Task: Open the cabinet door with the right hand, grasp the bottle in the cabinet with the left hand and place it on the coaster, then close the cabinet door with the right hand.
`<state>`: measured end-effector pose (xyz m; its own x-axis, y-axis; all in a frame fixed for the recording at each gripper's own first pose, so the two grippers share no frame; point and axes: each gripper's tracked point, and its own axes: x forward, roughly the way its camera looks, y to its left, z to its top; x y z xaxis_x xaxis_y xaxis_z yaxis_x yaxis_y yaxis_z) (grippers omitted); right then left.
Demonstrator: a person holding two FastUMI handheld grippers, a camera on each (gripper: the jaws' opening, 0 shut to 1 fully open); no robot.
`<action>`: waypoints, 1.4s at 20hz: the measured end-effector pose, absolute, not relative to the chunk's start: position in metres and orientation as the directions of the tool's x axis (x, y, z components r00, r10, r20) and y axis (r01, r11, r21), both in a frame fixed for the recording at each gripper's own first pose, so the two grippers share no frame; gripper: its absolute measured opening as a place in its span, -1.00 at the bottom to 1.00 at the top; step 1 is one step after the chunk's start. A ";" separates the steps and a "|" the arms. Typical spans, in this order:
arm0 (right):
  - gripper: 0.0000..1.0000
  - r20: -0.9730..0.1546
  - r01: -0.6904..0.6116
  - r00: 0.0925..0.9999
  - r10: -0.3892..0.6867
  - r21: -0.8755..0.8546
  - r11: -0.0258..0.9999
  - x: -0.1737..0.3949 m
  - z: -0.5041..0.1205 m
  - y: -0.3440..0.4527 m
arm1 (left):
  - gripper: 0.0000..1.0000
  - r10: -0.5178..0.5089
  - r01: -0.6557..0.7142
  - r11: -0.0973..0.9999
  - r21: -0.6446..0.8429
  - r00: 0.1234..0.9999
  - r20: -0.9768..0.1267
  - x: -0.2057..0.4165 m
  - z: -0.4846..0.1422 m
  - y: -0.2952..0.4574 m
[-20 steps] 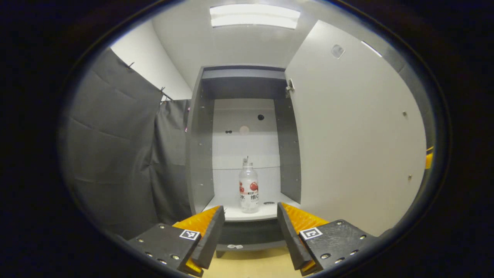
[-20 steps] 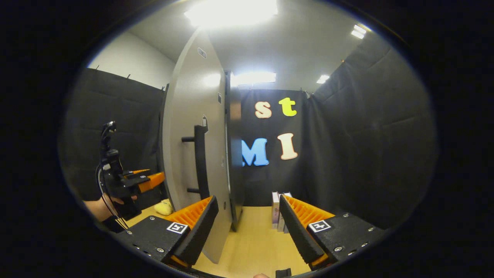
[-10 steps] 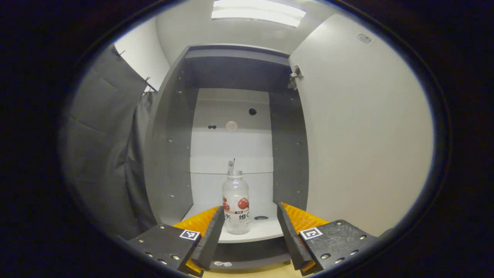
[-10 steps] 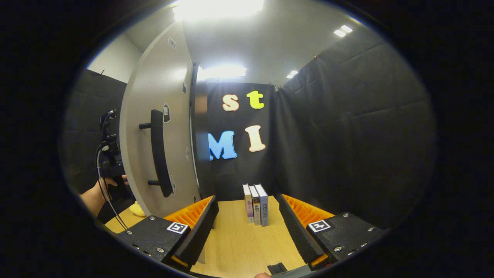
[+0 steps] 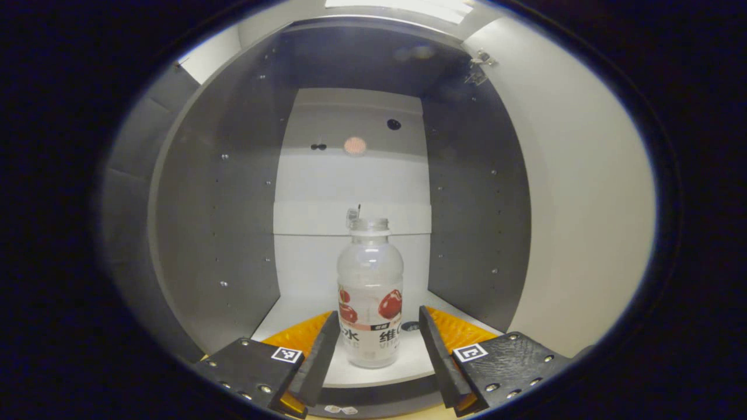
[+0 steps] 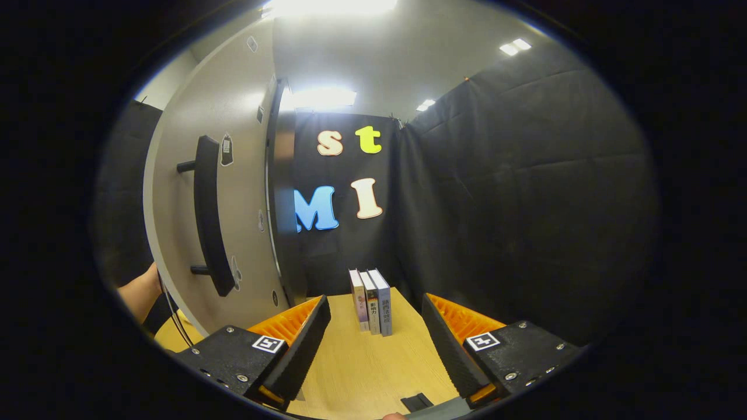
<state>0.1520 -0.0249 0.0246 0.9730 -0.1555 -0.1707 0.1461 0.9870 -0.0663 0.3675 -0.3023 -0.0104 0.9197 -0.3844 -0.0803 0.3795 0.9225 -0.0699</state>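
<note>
A clear plastic bottle [image 5: 370,291] with a red-fruit label stands upright on the white shelf [image 5: 303,303] inside the grey cabinet [image 5: 222,192]. My left gripper [image 5: 376,318] is open, its fingers either side of the bottle's lower part without touching it. The cabinet door [image 5: 578,192] stands wide open on the right of the left gripper view. In the right gripper view the door's outer face [image 6: 233,192] with its dark bar handle [image 6: 207,224] is on the left. My right gripper [image 6: 376,318] is open and holds nothing, above the wooden table [image 6: 367,361].
Three books [image 6: 370,300] stand upright at the back of the table against the black cloth wall. A person's forearm [image 6: 137,294] shows past the door's left edge. A small dark object [image 6: 415,402] lies on the table near the lower edge.
My left gripper has advanced into the cabinet, so the bottle now sits between its fingers. My right gripper has swung right, away from the door handle, towards the books.
</note>
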 end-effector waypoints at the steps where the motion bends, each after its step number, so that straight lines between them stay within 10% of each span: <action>1: 0.94 -0.176 0.154 0.971 -0.164 -0.067 0.986 0.151 0.023 -0.026 | 0.56 -0.383 0.378 0.923 -0.068 0.920 -0.086 0.374 -0.016 -0.302; 8: 0.94 -0.214 0.191 0.957 -0.196 -0.043 0.981 0.151 0.008 -0.034 | 0.66 -0.384 0.383 0.923 -0.029 0.922 -0.044 0.391 -0.007 -0.306; 9: 0.94 -0.213 0.190 0.958 -0.193 -0.036 0.981 0.150 0.009 -0.036 | 0.38 -0.377 0.377 0.926 -0.028 0.925 -0.035 0.388 -0.002 -0.304; 13: 0.94 -0.204 0.163 0.966 -0.162 -0.011 0.987 0.144 0.012 -0.036 | 0.38 -0.382 0.382 0.923 -0.047 0.924 0.004 0.371 0.023 -0.298; 28: 0.92 -0.195 -0.036 0.980 0.038 0.016 0.999 0.134 0.010 -0.029 | 0.37 -0.270 0.272 0.962 -0.023 0.961 0.067 0.215 0.059 -0.216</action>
